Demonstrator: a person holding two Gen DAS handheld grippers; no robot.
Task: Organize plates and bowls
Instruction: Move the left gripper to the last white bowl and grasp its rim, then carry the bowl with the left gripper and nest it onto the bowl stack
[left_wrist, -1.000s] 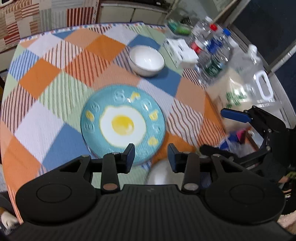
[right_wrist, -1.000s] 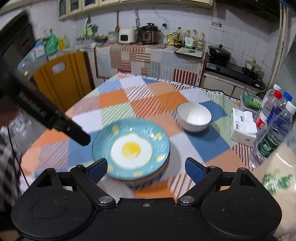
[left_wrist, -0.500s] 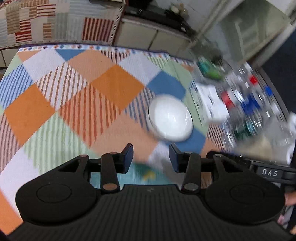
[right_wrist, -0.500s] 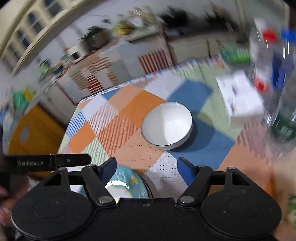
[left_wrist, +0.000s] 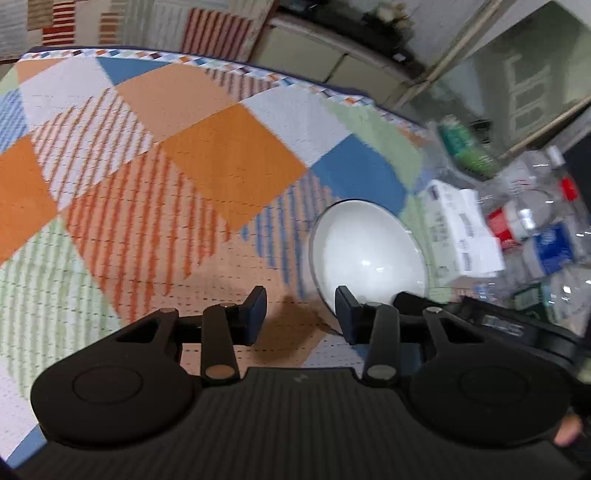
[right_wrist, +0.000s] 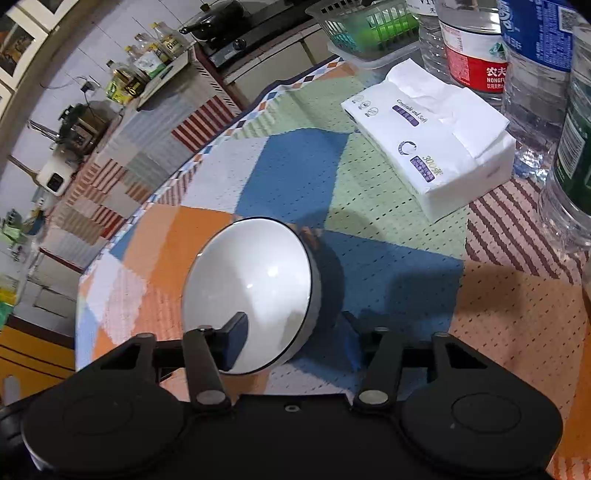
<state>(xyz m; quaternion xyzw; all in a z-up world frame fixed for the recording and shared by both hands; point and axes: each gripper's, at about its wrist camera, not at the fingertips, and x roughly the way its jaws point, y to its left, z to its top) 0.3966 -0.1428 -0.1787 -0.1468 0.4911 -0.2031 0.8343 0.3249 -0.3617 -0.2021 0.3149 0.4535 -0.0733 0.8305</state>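
A white bowl (right_wrist: 255, 288) with a dark rim sits on the checked tablecloth (right_wrist: 388, 206). My right gripper (right_wrist: 295, 338) is open and straddles the bowl's near rim: the left finger (right_wrist: 236, 338) is inside the bowl, the right finger (right_wrist: 352, 339) is outside its wall. In the left wrist view the same bowl (left_wrist: 369, 254) lies just ahead and to the right of my left gripper (left_wrist: 301, 314), which is open and empty above the cloth. The right gripper's body (left_wrist: 498, 325) shows beside the bowl there. The blue egg plate is out of view.
A white tissue pack (right_wrist: 436, 140) lies right of the bowl. Several water bottles (right_wrist: 535, 70) stand at the table's right edge, with a green basket (right_wrist: 369, 26) behind. A kitchen counter with pots and bottles (right_wrist: 122, 85) lies beyond the table.
Both grippers moved forward across the table past the blue egg plate to the white bowl. The right gripper now has one finger inside the bowl. The plate has left both views.
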